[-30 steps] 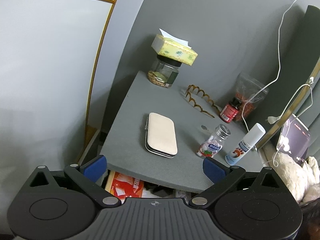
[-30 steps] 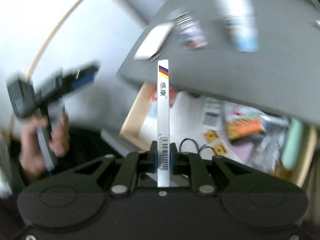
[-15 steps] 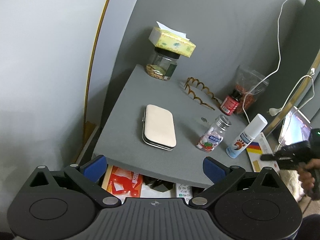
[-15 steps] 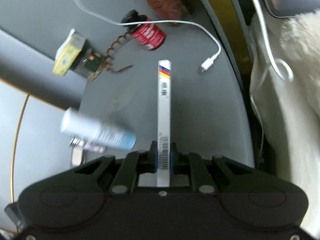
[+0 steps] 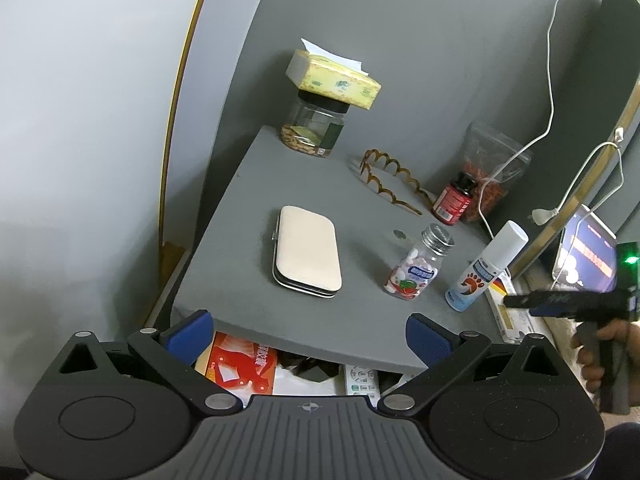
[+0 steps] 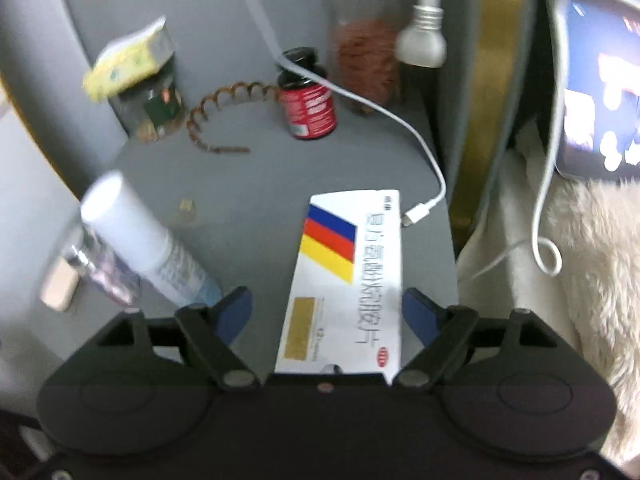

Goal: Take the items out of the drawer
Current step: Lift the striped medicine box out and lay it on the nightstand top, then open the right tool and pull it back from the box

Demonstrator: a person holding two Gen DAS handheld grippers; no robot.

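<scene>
Medicine box (image 6: 344, 280) lies flat on the grey nightstand top (image 6: 256, 184) between our right gripper's (image 6: 326, 312) blue pads (image 6: 420, 312), which stand spread to either side of it with a gap on each flank — nothing is clamped. The step in hand looks like the release, so we should draw the right gripper straight back along the box's length, keeping both pads off its long edges so it does not swivel toward the white spray bottle (image 6: 152, 248) just beside it or nudge the charging cable (image 6: 416, 212) whose plug rests near its far corner. Our left gripper (image 5: 310, 330) hangs with its pads wide apart and empty over the front edge of the top, just above the open drawer (image 5: 304, 372); judging by what remains there, its next job is another pick. The left view alone shows the drawer's contents — a red-orange packet (image 5: 244, 364), something dark, a white remote-like piece (image 5: 362, 384) — plus the cream case (image 5: 308, 256) and candy bottle (image 5: 418, 268) on top. The right view alone shows the box's striped face and how close it lies to the nightstand's right edge; from the left, only a sliver of it peeks out behind the spray bottle.
</scene>
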